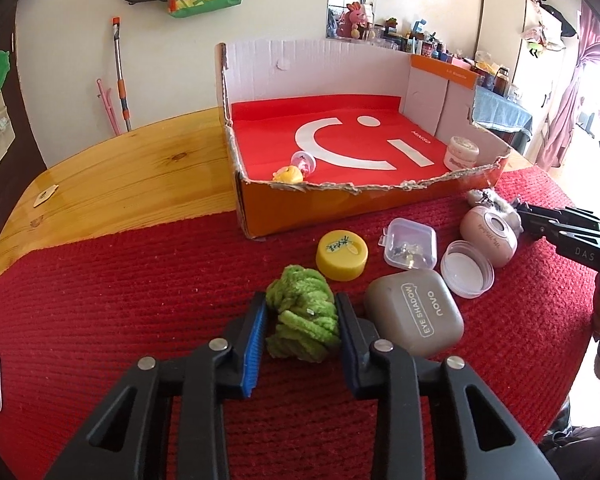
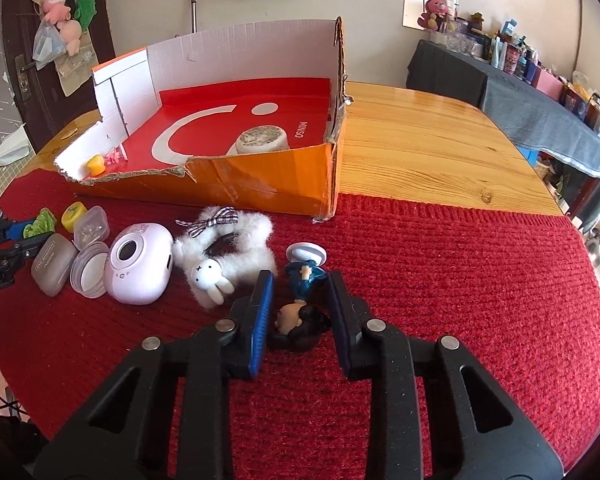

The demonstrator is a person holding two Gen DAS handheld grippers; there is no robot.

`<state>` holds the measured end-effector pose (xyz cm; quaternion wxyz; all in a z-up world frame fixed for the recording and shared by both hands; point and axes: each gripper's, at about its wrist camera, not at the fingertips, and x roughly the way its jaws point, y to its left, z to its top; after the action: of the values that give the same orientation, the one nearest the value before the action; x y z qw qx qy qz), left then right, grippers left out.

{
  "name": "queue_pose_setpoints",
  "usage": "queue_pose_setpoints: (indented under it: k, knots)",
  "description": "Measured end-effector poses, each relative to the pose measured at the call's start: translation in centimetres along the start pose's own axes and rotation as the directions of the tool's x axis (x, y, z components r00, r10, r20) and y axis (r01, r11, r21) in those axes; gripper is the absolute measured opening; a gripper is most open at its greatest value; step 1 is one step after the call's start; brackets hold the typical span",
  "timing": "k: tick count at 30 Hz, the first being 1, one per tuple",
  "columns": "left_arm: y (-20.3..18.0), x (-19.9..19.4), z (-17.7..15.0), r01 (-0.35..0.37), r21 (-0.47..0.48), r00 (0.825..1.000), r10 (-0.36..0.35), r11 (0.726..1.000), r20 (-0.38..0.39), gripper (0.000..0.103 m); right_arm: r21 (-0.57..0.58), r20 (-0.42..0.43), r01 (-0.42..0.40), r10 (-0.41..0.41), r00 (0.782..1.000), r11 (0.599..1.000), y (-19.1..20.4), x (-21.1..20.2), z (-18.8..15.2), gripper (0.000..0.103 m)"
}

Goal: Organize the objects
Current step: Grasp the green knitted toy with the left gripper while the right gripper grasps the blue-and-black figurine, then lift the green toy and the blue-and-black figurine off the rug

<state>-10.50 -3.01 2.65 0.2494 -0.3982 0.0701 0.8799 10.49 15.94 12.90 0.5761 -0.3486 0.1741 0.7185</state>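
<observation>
Both grippers reach low over the red-clothed surface (image 1: 120, 280). The left gripper (image 1: 301, 312) brackets the green yarn ball (image 1: 304, 316), fingers touching its sides, seemingly grasping. The right gripper (image 2: 300, 292) straddles a lying figurine (image 2: 302, 300), not yet clenched.

The right tool (image 2: 300, 312) straddled a small figurine (image 2: 302, 308) lying on the red cloth (image 2: 460, 280), jaws apart, the fluffy white toy (image 2: 224, 252) just beside it.
</observation>
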Motion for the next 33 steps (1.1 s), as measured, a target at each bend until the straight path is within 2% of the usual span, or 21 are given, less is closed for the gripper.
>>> queue_pose_setpoints:
  k: [9, 10, 11, 13, 19, 21, 33]
  knots:
    - [-0.1, -2.2, 0.6, 0.015, -0.004, 0.998, -0.015, 1.0, 0.065, 0.032, 0.042, 0.047, -0.051, 0.049, 0.998, 0.998, -0.4, -1.8, -0.1, 0.025]
    - [-0.2, -2.4, 0.7, 0.015, -0.001, 0.997, -0.015, 1.0, 0.072, 0.032, 0.035, 0.056, -0.044, 0.042, 0.998, 0.998, -0.3, -2.1, 0.0, 0.024]
    - [-0.3, -2.6, 0.8, 0.015, 0.003, 0.997, -0.015, 1.0, 0.076, 0.032, 0.032, 0.058, -0.039, 0.038, 0.998, 0.999, -0.2, -2.3, 0.1, 0.017]
    - [-0.4, -2.9, 0.9, 0.024, 0.013, 0.996, -0.025, 1.0, 0.083, 0.032, 0.035, 0.06, -0.045, 0.043, 0.997, 0.998, -0.2, -2.5, 0.1, 0.017]
    - [-0.7, -2.6, 0.6, 0.041, 0.022, 0.997, -0.042, 0.999, 0.071, 0.032, 0.031, 0.059, -0.036, 0.034, 0.998, 0.999, -0.2, -2.4, -0.1, 0.016]
    - [-0.7, -2.5, 0.4, 0.042, 0.022, 0.997, -0.044, 0.999, 0.065, 0.032, 0.032, 0.056, -0.04, 0.038, 0.998, 0.999, -0.1, -2.3, -0.4, 0.01]
    - [-0.4, -1.8, -0.1, 0.061, 0.021, 0.997, -0.061, 0.998, 0.037, 0.032, 0.027, 0.068, -0.039, 0.038, 0.997, 0.999, 0.2, -2.5, -1.0, 0.01]
